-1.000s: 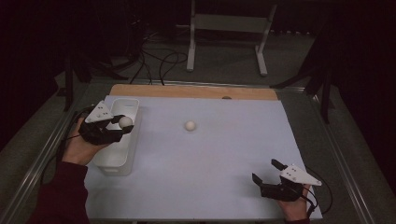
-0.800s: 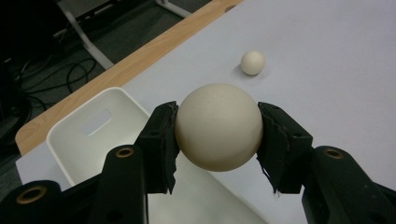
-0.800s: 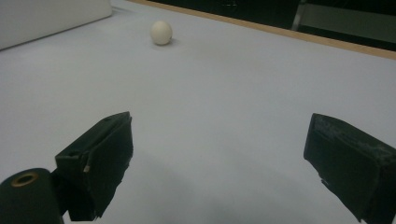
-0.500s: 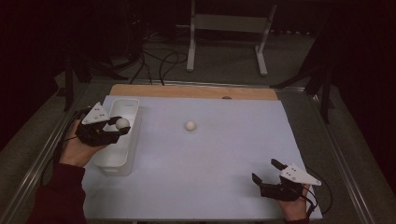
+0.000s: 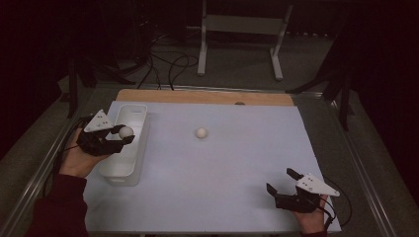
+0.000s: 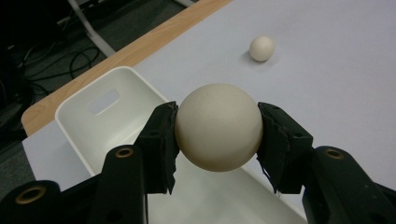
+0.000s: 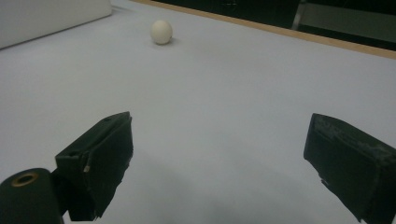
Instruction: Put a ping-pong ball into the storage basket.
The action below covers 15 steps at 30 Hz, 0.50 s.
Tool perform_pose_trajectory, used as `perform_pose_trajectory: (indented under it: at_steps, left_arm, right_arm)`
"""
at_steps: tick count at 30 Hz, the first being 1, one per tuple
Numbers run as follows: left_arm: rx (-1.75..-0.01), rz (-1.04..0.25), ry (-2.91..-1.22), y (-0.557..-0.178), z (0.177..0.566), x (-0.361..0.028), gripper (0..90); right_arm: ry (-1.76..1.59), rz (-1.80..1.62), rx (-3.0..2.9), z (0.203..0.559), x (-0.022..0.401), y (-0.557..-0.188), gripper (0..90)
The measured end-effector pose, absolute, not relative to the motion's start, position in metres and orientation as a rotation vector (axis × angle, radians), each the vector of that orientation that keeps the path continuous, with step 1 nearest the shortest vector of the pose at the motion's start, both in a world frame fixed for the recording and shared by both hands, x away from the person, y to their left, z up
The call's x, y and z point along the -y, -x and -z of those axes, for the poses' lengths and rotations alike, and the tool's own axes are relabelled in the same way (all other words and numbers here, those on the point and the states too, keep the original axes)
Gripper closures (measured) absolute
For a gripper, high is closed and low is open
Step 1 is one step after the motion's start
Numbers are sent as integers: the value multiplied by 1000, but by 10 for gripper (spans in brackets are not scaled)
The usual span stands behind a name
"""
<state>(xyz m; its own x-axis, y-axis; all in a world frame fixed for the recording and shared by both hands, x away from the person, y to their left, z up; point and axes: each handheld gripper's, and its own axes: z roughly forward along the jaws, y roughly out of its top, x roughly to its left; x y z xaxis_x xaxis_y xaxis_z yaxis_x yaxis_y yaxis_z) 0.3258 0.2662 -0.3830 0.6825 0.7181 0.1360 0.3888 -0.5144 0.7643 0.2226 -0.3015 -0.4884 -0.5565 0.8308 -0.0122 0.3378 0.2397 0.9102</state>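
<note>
- Forearm in a dark red sleeve [image 5: 57, 207] comes in from the near left corner, and I see the hand wrapped round the left gripper [image 5: 124, 137], which points level toward the right, across the near half of the white bin [image 5: 142, 114].
- On my left gripper view, both black pads [image 6: 161, 140] press flat against opposite sides of the held ball [image 6: 218, 127]; the grip is clenched on it, with the ball bulging out above and below the pads.
- That held ball is round, so I can read no long axis or facing from it; its surface looks plain cream all over.
- I place the held ball [image 5: 125, 131] right at the jaw tips, hanging above the bin's open interior, clear of the floor of the bin as far as I can tell, and near the bin's right-hand wall.
- The bin is a long rectangle; its long axis runs near to far along the left edge of the pale mat [image 5: 227, 187], and a handle slot [image 6: 103, 101] shows in its far end wall.
- At the near right corner, the other hand holds the right gripper [image 5: 285, 180] low over the mat, pointing far and to the left; its jaws stand wide apart with nothing between them.
- A second ball [image 5: 201, 132] lies loose on the mat around mid-table, well apart from both grippers.
</note>
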Motion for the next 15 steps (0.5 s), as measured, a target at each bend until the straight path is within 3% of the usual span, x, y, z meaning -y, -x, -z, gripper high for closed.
perform_pose_trajectory:
  at_steps: [5, 6, 10, 15]
  left_arm:
    - [-871, -586, -2162, -326, 384, -267, 498]
    - [-871, -586, -2162, -326, 384, -267, 462]
    - [-943, -624, -2152, -329, 388, -264, 139]
    - [-959, -619, -2147, -330, 388, -263, 24]
  right_arm:
    - [-1067, -1290, -2014, 488, 302, -222, 80]
    - [-1067, -1290, -2014, 488, 302, -222, 80]
    - [-1068, -1288, -2013, 488, 302, -222, 80]
    - [-1068, -1290, -2013, 488, 302, -222, 80]
